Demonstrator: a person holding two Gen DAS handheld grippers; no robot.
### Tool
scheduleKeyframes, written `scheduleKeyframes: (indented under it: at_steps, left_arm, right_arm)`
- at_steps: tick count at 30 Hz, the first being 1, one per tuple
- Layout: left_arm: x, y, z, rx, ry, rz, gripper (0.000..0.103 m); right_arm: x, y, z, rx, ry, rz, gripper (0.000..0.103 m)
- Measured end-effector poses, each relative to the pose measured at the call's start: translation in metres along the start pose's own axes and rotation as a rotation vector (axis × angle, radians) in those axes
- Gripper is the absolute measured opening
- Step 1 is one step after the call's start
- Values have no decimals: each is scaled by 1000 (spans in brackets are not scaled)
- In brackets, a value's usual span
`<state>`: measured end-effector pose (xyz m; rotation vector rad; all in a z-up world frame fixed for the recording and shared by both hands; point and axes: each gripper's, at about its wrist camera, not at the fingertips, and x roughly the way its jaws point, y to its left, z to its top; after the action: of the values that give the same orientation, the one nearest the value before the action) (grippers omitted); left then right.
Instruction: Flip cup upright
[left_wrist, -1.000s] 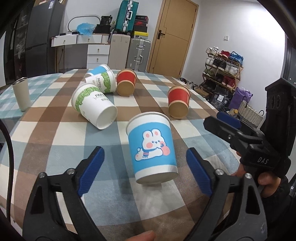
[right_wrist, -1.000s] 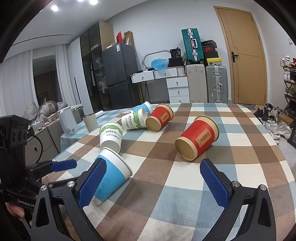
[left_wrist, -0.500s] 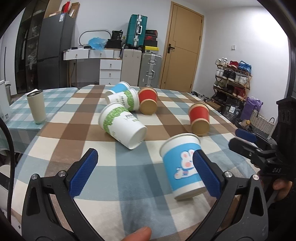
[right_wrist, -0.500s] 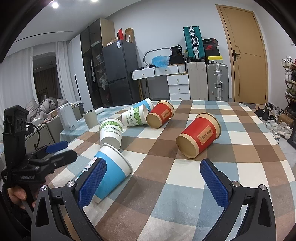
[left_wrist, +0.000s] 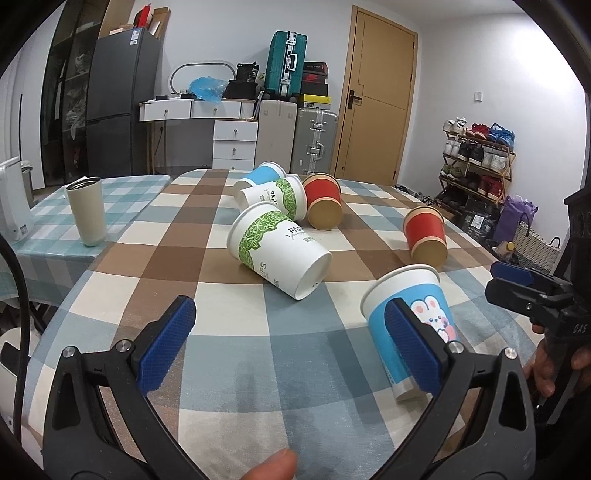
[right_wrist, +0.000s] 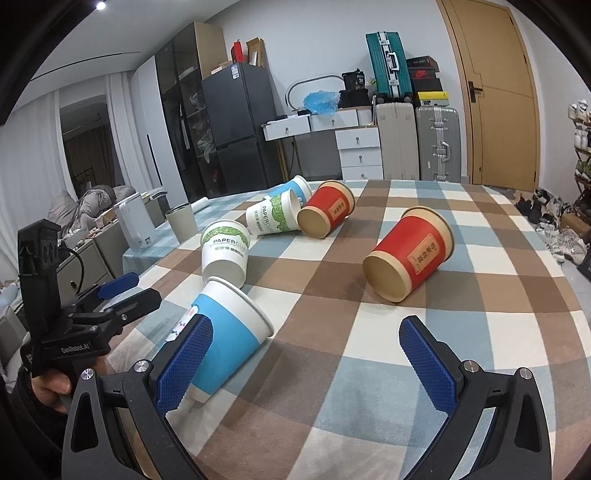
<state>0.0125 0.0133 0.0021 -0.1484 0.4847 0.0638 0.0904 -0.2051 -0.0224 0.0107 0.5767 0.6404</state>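
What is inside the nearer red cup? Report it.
Cannot tell. The nearer red cup lies on its side with its tan base toward both cameras. Its mouth faces away, so the interior is hidden.

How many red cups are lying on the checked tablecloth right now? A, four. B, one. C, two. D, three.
C: two red cups lie on their sides, one alone near the middle of the tablecloth, the other farther back beside a white and green cup.
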Motion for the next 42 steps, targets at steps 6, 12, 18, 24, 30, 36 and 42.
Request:
scheduleKeyframes:
  at_steps: [6,12,18,24,30,36,42]
  left_arm:
    - [1,6,0,-15,-1,12,102]
    - [2,9,-1,-18,1,28,102]
    - [3,9,-1,-15,2,28,102]
    - [3,9,-1,-18,3,30,102]
    - [3,9,-1,-16,2,28,102]
    - [3,8,-1,-16,2,30,102]
    - [3,8,-1,-15,2,30,102]
  right_arm:
    - [14,6,4,26,78,28,103]
    - [29,6,9,82,148,57,103]
    - [42,9,12,121,225,101,103]
    - [59,8,15,193,306,154,103]
    - [70,5,19,294,366,255,100]
    - [82,5,21,354,411,302,92]
    - [90,3,20,393,446,342,75]
